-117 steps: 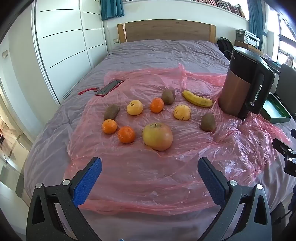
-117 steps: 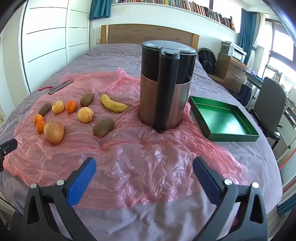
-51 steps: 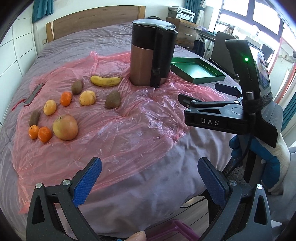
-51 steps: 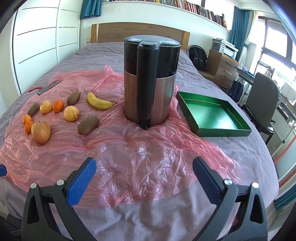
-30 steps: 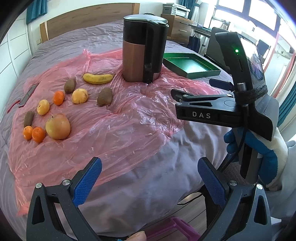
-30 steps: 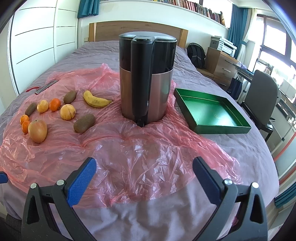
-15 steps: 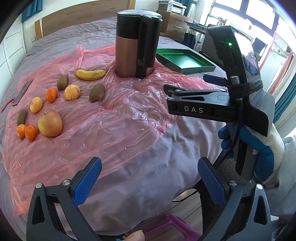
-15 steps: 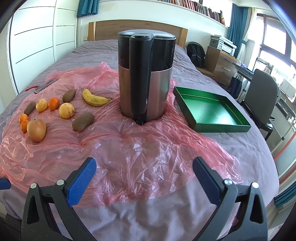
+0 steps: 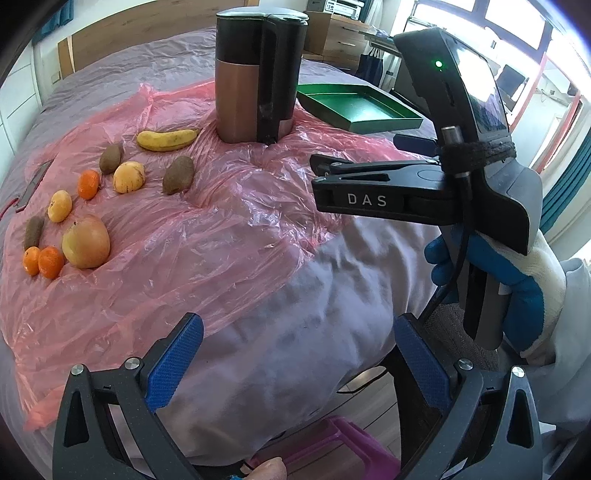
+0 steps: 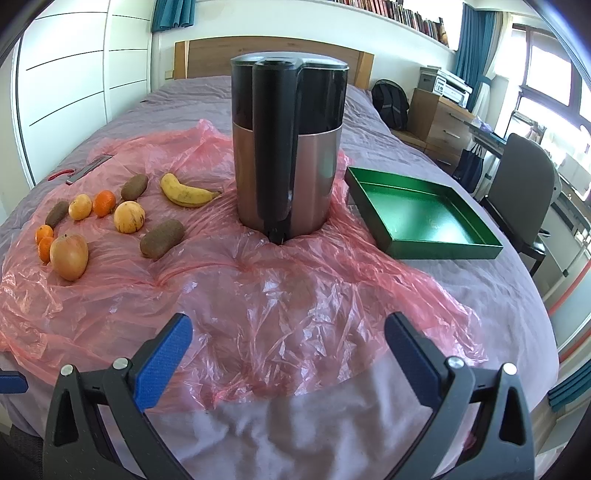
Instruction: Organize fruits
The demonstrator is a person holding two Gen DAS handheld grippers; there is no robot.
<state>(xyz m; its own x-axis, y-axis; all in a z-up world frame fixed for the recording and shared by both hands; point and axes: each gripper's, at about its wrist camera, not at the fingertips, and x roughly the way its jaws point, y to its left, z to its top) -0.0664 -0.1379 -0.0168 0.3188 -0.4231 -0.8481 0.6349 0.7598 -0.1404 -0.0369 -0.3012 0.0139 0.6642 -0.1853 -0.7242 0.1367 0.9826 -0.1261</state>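
Nothing is picked yet; this looks like the approach before the first grasp. The bed (image 10: 480,295) carries a crinkly pink plastic sheet (image 10: 258,295), a smooth metal kettle (image 10: 288,147) and an empty green tray (image 10: 424,214). The fruits lie left of the kettle: round apple (image 10: 69,256), curved banana (image 10: 186,194), fuzzy kiwi (image 10: 162,238). Left gripper (image 9: 295,363) and right gripper (image 10: 288,354) hover released, empty. Next move calls for reaching a fruit, probably for the tray.

Only one text can be read: the white capital letters "DAS". They stand on the side of the black body of the right gripper (image 9: 332,171), seen from the left wrist camera, to the right of the kettle (image 9: 258,70). The book spines on the shelf (image 10: 406,16) above the kettle are too small to read.
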